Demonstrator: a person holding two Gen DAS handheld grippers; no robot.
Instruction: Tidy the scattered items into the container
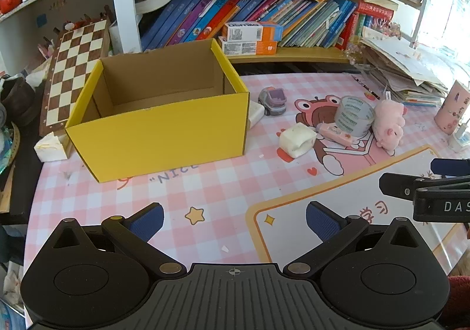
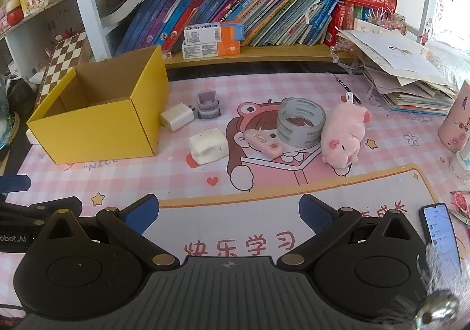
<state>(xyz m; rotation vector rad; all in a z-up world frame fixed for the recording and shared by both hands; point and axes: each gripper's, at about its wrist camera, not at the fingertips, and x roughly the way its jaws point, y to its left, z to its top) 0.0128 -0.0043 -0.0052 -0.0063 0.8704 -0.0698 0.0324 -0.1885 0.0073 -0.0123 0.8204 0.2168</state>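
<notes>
An empty yellow cardboard box (image 1: 164,130) (image 2: 97,130) stands on the pink desk mat. To its right lie a white charger plug (image 2: 177,116), a grey-purple toy car (image 1: 273,100) (image 2: 208,104), a white foam block (image 1: 297,139) (image 2: 208,145), a pink correction tape (image 1: 335,132) (image 2: 263,143), a grey tape roll (image 1: 354,115) (image 2: 301,121) and a pink plush pig (image 1: 389,123) (image 2: 343,134). My left gripper (image 1: 235,222) is open over the mat's front, holding nothing. My right gripper (image 2: 229,214) is open too, well short of the items.
A chessboard (image 1: 73,74) leans left of the box. A bookshelf (image 2: 264,16) runs along the back, with a paper stack (image 2: 411,77) at the right. A pink cup (image 2: 456,121) and a phone (image 2: 440,230) sit at the right edge.
</notes>
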